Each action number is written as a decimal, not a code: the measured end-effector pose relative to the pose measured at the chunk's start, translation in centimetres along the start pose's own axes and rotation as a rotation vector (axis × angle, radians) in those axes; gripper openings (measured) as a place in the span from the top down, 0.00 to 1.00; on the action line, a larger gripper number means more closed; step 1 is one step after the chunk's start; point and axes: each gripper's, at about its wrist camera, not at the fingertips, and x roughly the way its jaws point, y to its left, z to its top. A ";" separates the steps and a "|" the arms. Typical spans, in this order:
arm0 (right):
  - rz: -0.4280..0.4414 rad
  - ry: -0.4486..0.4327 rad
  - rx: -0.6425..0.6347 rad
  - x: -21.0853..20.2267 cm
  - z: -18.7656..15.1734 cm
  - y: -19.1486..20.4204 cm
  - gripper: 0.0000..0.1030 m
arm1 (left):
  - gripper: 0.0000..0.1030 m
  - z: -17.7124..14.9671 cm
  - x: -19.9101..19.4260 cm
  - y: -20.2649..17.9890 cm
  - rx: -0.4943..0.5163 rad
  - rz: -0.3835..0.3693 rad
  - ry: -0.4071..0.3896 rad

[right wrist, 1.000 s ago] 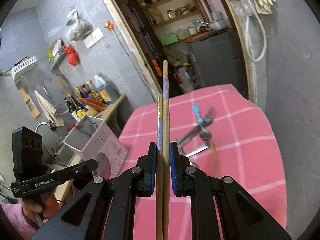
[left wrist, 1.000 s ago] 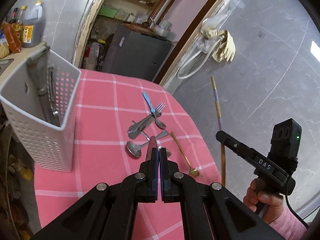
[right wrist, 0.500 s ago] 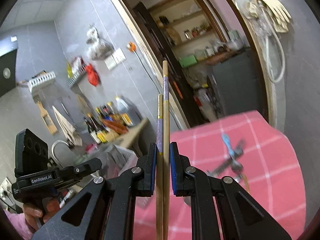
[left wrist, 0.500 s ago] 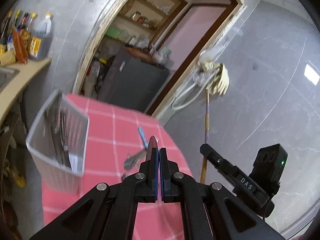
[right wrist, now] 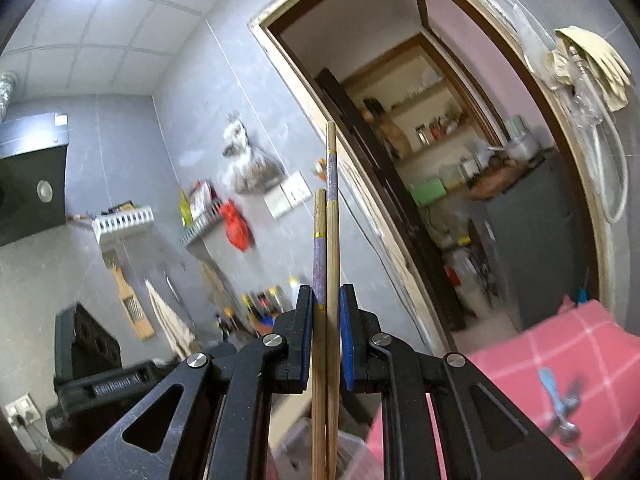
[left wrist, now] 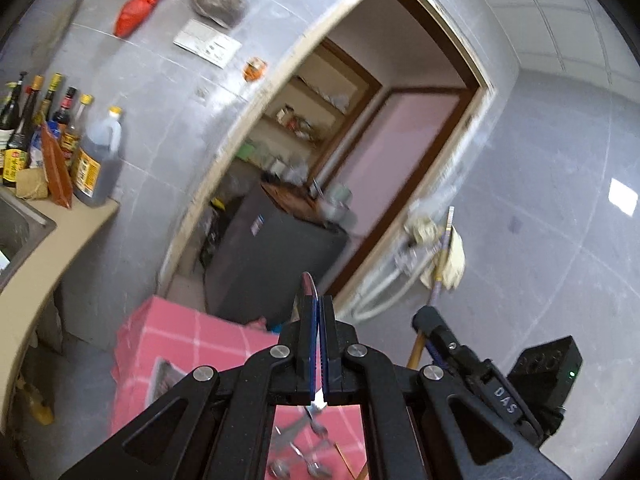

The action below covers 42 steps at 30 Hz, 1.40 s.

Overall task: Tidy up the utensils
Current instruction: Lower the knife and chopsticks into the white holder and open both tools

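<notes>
My left gripper [left wrist: 316, 304] is shut on a thin metal spoon [left wrist: 308, 285], seen edge-on with its shiny tip past the pads. It is raised well above the pink checked table [left wrist: 168, 340]. My right gripper [right wrist: 326, 300] is shut on a pair of wooden chopsticks [right wrist: 331, 200] that stick straight out, level. In the left wrist view the right gripper [left wrist: 424, 320] and its chopsticks [left wrist: 442, 264] are at the right. Loose utensils [left wrist: 308, 456] lie on the table below, among them a blue-handled fork [right wrist: 550, 384]. A blurred white basket [right wrist: 352, 452] shows under the right gripper.
A counter with several bottles [left wrist: 92, 160] and a sink [left wrist: 20, 224] runs along the left. Behind the table a doorway opens on a dark cabinet [left wrist: 272, 248]. Gloves and a hose [right wrist: 588, 60] hang on the right wall.
Both grippers have risen and tipped upward, so the table and basket slid to the bottom of each view. The spoon and the chopsticks stay gripped.
</notes>
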 end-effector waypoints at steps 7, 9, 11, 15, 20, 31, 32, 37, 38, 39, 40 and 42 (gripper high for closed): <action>0.045 -0.026 0.042 4.9 -2.9 0.9 0.89 | 0.98 0.6 1.1 4.5 -0.032 0.066 -0.073; 0.058 -0.017 0.035 6.1 -4.3 0.7 0.89 | 0.98 0.4 1.4 5.5 -0.046 0.071 -0.077; 0.072 -0.001 0.021 7.1 -5.7 0.5 0.88 | 0.98 0.0 1.6 6.5 -0.056 0.067 -0.087; 0.084 0.047 0.006 8.6 -8.1 -0.1 0.89 | 0.98 -0.9 1.6 8.3 -0.124 0.046 -0.097; 0.086 0.097 -0.006 8.9 -9.5 -0.7 0.88 | 0.98 -1.9 1.9 8.7 -0.134 0.026 -0.092; 0.115 0.187 -0.030 7.8 -10.8 -2.0 0.88 | 0.98 -4.7 0.2 7.6 0.016 0.058 -0.003; 0.116 0.194 -0.031 7.8 -10.9 -2.1 0.88 | 0.98 -5.0 0.0 7.4 0.033 0.062 0.007; 0.128 0.220 -0.046 7.4 -11.2 -2.0 0.88 | 0.98 -5.7 -0.5 7.5 0.038 0.074 0.052; 0.134 0.234 -0.051 7.4 -11.3 -1.9 0.88 | 0.98 -5.7 -0.6 7.6 0.034 0.073 0.058; 0.134 0.247 -0.060 7.3 -11.4 -1.9 0.88 | 0.98 -5.8 -0.8 7.6 0.029 0.077 0.065; 0.131 0.255 -0.068 7.2 -11.4 -1.8 0.88 | 0.98 -5.7 -0.8 7.8 0.025 0.081 0.073; 0.125 0.274 -0.085 6.9 -11.5 -1.7 0.88 | 0.98 -5.8 -1.1 7.9 0.015 0.081 0.083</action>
